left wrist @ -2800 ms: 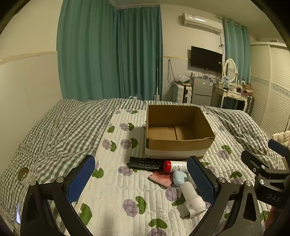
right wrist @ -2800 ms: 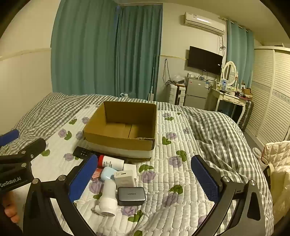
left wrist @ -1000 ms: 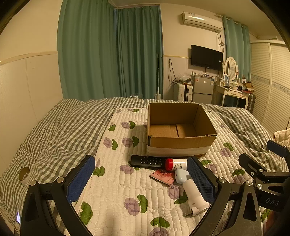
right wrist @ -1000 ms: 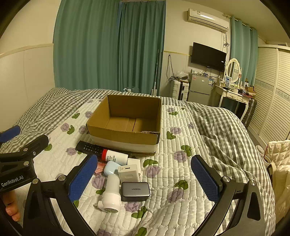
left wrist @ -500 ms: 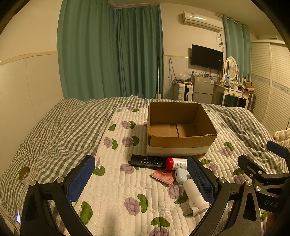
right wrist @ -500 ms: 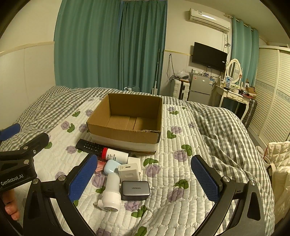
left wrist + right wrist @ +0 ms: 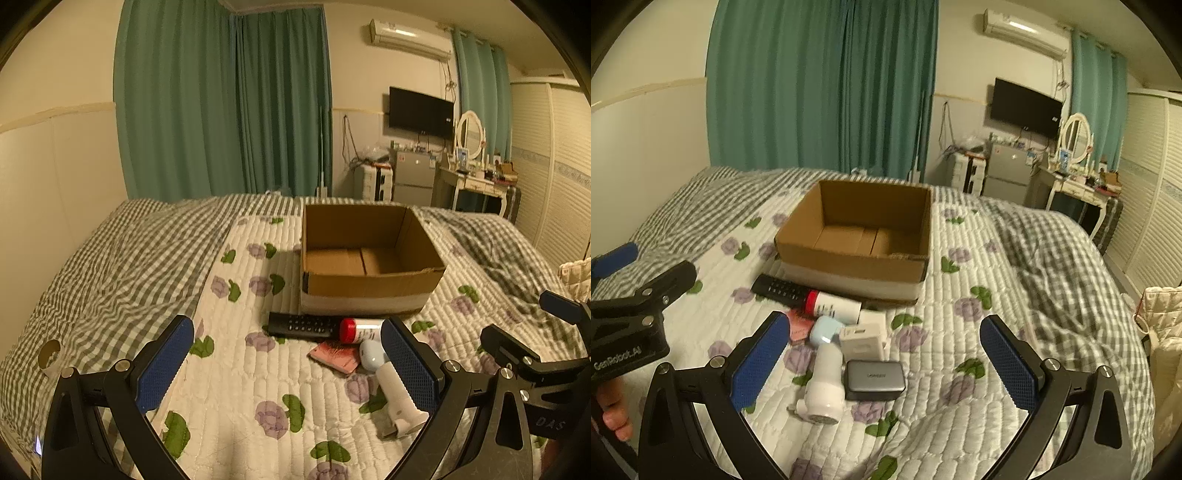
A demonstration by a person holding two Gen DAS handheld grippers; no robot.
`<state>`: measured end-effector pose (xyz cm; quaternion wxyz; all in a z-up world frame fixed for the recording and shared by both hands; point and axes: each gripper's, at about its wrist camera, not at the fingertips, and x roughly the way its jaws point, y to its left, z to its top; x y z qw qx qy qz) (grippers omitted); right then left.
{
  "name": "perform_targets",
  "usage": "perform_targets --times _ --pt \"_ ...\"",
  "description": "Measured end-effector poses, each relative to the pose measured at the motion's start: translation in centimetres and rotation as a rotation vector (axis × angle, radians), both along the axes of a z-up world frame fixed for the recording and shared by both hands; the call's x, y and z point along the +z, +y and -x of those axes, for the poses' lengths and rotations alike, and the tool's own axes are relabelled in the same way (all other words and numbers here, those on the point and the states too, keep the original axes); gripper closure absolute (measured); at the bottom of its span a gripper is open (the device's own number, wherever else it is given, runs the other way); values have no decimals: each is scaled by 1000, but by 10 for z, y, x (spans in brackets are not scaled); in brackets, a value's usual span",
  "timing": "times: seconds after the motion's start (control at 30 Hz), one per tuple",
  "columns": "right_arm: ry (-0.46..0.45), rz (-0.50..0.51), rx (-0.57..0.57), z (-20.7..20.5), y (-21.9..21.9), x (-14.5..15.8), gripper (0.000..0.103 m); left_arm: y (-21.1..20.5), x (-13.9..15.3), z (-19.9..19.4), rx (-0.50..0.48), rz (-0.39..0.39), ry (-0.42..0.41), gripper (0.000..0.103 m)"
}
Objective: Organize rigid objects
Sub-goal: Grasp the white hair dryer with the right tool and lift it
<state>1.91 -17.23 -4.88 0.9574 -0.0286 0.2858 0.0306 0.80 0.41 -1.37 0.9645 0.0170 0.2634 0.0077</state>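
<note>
Nearest the cameras, the left gripper (image 7: 286,363) and the right gripper (image 7: 882,356) both hover above the bed with their blue-padded jaws spread wide and nothing between them. Just beyond them, on the white quilted cover with purple flowers (image 7: 960,295), lies a loose cluster: a white cylindrical handheld device (image 7: 825,391) touching a dark grey rectangular charger (image 7: 873,380), then a white square adapter (image 7: 862,338), a pale blue rounded case (image 7: 823,328) and a flat pink packet (image 7: 334,357). Behind these, a white tube with a red cap (image 7: 833,304) and a black remote control (image 7: 301,325) lie against the front wall of the open brown cardboard box (image 7: 369,284). Green curtains (image 7: 221,110) hang at the far wall.
</note>
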Motion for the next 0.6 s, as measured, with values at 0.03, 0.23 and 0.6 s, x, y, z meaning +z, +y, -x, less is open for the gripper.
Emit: perform_targets --times 0.03,0.23,0.6 --pt "21 -2 7 -4 2 -4 0 1 -5 -4 3 -1 19 0" --pt "196 -7 63 -28 15 -43 10 9 -40 -24 24 -36 125 0" --pt "456 55 122 -66 59 -109 44 22 -70 -44 45 -23 212 0"
